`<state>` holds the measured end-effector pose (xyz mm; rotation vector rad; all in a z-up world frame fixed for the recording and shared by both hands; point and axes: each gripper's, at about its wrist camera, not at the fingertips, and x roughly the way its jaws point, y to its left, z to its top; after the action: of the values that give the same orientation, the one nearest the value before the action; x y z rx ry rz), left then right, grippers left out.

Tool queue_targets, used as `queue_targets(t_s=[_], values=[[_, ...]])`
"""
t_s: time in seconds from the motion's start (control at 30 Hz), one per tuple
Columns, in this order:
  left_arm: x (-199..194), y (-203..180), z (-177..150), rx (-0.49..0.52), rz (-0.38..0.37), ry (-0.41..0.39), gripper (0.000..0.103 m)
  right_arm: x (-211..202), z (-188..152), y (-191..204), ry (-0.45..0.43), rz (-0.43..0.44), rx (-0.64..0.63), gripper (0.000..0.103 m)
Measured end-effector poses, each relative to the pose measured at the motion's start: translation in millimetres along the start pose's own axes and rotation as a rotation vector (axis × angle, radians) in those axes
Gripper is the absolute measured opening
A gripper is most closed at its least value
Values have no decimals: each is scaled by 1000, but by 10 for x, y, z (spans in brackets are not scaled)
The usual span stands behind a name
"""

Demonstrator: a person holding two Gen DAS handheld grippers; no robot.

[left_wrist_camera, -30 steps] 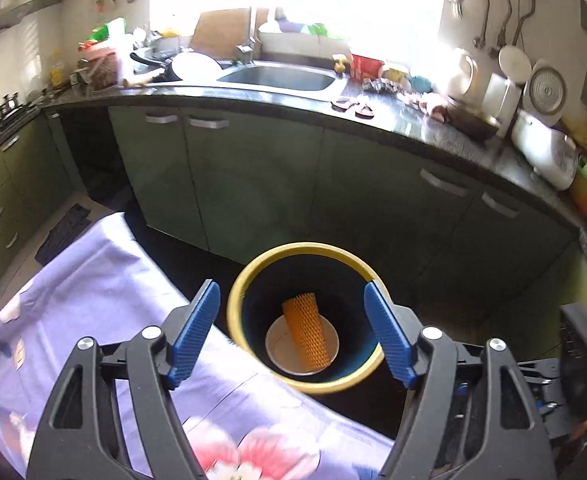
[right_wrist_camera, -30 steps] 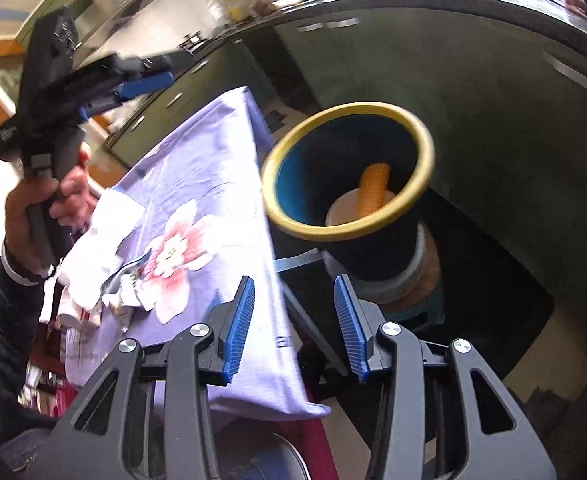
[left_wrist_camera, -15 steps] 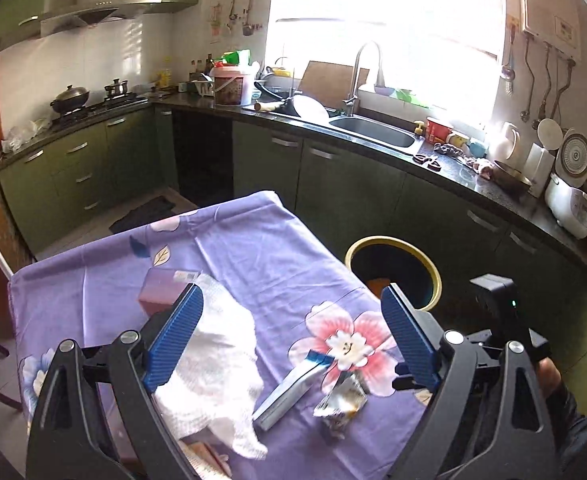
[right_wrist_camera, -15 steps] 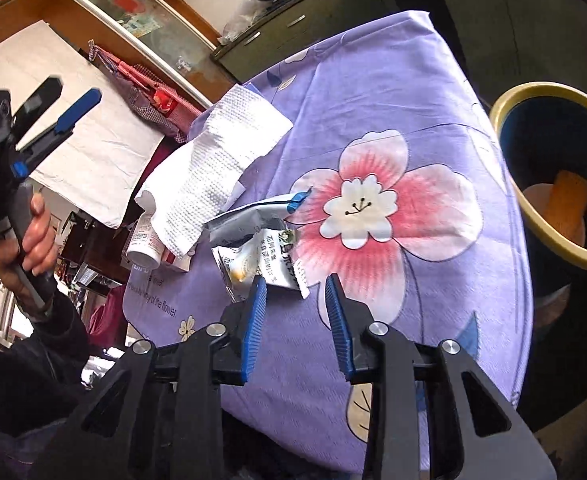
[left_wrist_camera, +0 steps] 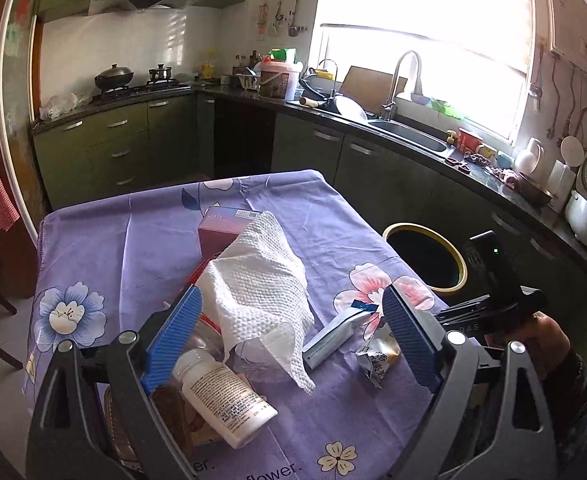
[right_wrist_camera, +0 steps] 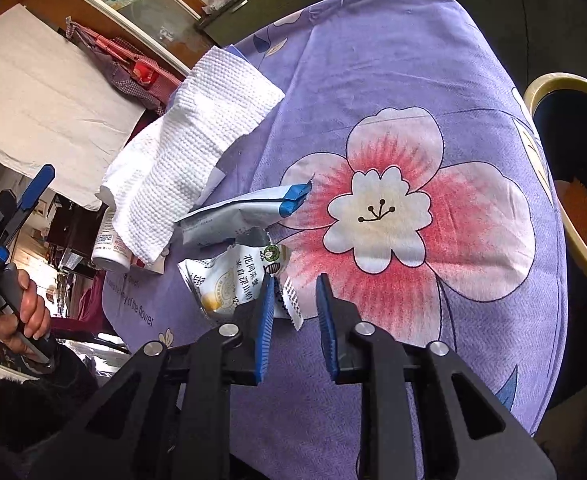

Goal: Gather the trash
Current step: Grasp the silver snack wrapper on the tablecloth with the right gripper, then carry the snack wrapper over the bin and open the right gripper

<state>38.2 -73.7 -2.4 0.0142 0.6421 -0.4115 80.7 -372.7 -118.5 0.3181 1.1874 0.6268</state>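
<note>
The right gripper is closing over the torn edge of the snack wrapper near the table's bin-side edge, beside a blue-tipped pouch and paper towel, while the left gripper hangs wide open and empty above a white bottle.

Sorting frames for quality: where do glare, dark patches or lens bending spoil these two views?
Left wrist view: the window is blown out white and the counter edge bows strongly. Right wrist view: even light on the tablecloth, the bin interior is dark, and edges curve.
</note>
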Motion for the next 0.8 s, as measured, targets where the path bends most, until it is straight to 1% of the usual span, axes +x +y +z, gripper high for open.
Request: queue_targets(t_s=[0.03, 0.07, 0.2, 0.37, 0.47, 0.53, 0.63, 0.67, 0.73, 0.77, 0.8], values=[[9, 5, -10, -1, -1, 2, 87, 16, 8, -4, 1, 4, 0, 6], [19, 10, -21, -1, -3, 4, 87, 20, 15, -4, -1, 2, -2, 4], [43, 12, -44, 1, -6, 7, 87, -66, 25, 45, -40, -19, -26, 3], [38, -40, -37, 23, 1, 2, 87, -329, 1, 94, -98, -49, -44, 3], [31, -84, -43, 37, -9, 2, 88, -600, 6, 52, -165, -78, -33, 3], [35, -115, -45, 49, -13, 4, 88, -815, 34, -42, -220, -109, -8, 3], [43, -155, -52, 63, -19, 8, 88, -1124, 97, -271, -295, -186, 50, 3], [48, -164, -54, 66, -22, 9, 88, -1209, 125, -388, -318, -236, 77, 3], [55, -180, -51, 72, -27, 11, 88, -1314, 191, -622, -349, -372, 122, 3], [62, -184, -49, 74, -29, 13, 88, -1337, 234, -752, -357, -432, 148, 3], [71, -183, -41, 77, -29, 15, 88, -1335, 288, -888, -352, -472, 174, 3]])
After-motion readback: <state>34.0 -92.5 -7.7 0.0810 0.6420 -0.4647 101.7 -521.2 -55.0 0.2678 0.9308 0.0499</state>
